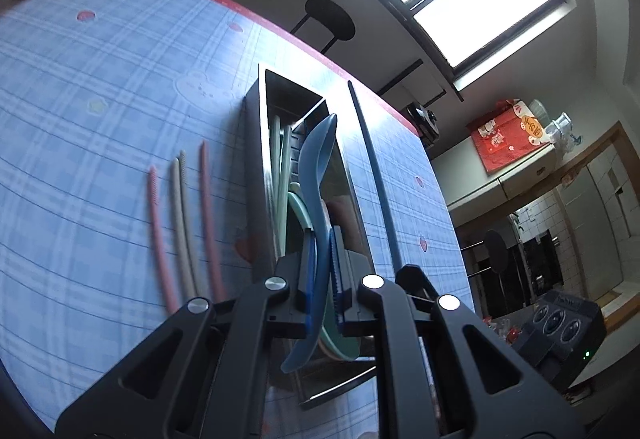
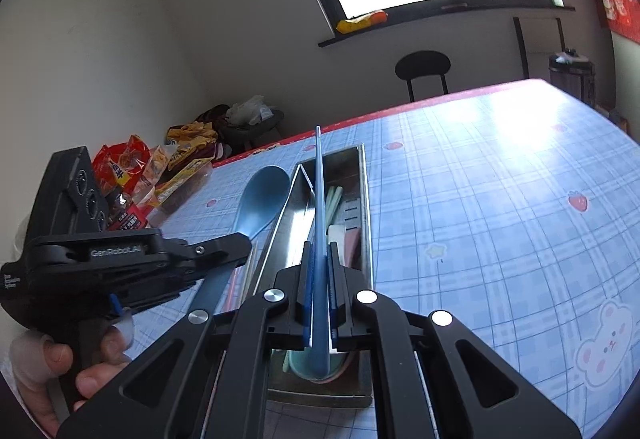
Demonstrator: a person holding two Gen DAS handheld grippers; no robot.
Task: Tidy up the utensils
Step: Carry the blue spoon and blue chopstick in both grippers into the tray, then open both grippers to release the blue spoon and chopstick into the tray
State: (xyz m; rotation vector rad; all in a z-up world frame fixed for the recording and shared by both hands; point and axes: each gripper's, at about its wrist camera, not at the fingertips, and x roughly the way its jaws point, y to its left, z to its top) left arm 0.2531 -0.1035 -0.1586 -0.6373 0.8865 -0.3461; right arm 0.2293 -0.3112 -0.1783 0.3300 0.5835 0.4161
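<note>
A steel utensil tray (image 1: 256, 143) lies on the blue checked tablecloth and holds green chopsticks (image 1: 280, 159) and a green spoon (image 1: 298, 205). My left gripper (image 1: 322, 279) is shut on a blue spoon (image 1: 316, 167), held over the tray. My right gripper (image 2: 320, 271) is shut on a blue chopstick (image 2: 319, 191), held above the tray (image 2: 366, 199). That chopstick also shows in the left wrist view (image 1: 372, 163). The blue spoon (image 2: 260, 199) and the left gripper (image 2: 120, 259) show at the left of the right wrist view.
Pink and beige chopsticks (image 1: 184, 223) lie on the cloth left of the tray. Snack packets (image 2: 160, 175) crowd the far table corner. A black chair (image 2: 422, 69) stands behind the table. A black device (image 1: 560, 331) sits past the table's right edge.
</note>
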